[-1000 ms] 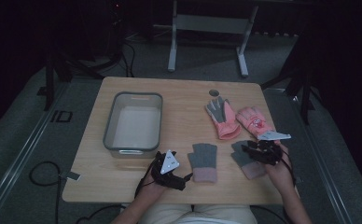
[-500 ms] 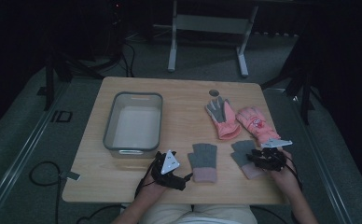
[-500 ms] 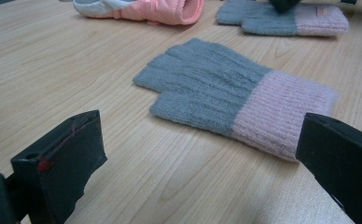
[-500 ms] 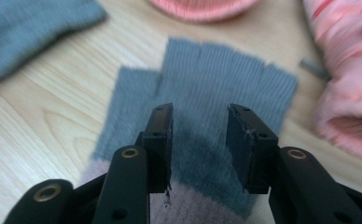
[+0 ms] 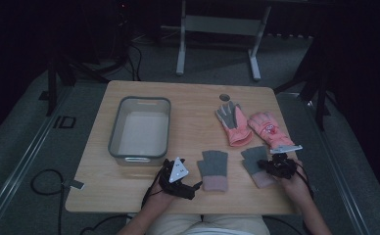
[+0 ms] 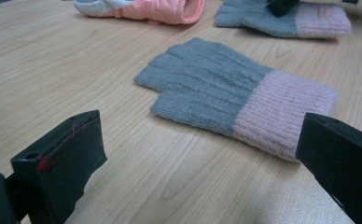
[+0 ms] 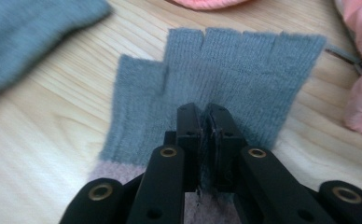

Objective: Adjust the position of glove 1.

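**Now pinching the right-hand knit glove off the table**

Evidently the work in hand is gathering gloves, and the right gripper has just been closing: its jaws now stand almost together with a thin fold of grey knit caught between the pads, so it is clamped on the grey fingerless glove that lies at about five o'clock on the wooden table. In the high view that same right gripper sits on the glove's palm, near its pink cuff.

To lift well, I judge, the pinch should keep hold of both layers of the knit; a grip on the top layer alone may let the glove sag or slip out. Raise it straight up before carrying it toward nine o'clock, so the dangling cuff does not drag across its twin grey glove at six o'clock.

The left gripper rests at about seven o'clock, jaws wide apart and holding nothing, pointed at the twin glove, which lies flat just ahead of it.

A clear plastic bin stands at about nine o'clock and appears empty. Two pink padded gloves, one palm-up with grey fingers and one beside it, lie at two o'clock, touching each other, apart from the bin.
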The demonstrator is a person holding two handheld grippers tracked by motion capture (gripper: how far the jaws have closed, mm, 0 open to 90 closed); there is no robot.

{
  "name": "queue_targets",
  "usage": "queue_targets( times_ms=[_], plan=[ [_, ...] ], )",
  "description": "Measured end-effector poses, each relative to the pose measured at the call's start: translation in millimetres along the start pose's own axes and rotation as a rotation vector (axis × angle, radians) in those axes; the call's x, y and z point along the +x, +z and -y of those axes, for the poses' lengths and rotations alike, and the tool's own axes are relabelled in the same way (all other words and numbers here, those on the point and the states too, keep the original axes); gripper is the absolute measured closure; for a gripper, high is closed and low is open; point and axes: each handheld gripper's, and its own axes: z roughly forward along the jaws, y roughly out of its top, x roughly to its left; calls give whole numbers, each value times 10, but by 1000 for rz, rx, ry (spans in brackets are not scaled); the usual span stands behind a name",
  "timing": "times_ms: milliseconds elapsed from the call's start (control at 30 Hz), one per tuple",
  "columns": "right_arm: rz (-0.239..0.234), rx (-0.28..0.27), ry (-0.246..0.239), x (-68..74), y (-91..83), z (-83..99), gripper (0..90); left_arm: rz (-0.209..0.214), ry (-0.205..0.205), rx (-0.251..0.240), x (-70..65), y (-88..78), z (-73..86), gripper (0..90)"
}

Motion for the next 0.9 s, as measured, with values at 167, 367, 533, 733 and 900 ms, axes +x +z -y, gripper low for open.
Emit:
queue_targets(
  times_ms=[167,367,533,733,900],
  plan=[
    [18,-70,73,251,-289,-140,848,2,3,-3,-2,-1,1,6],
    [108,-109,185,474,-493,-130,848,0,7,-1,-3,-1,1,7],
    [133,-105,191,540,-460,-72,848,2,8,-3,-6,-1,1,7],
    [134,-83,216,512,-322,30,847,1,8,-2,-7,1,1,7],
    [136,-42,215,450,-150,112,847,1,10,-3,-9,0,1,7]
  ],
)
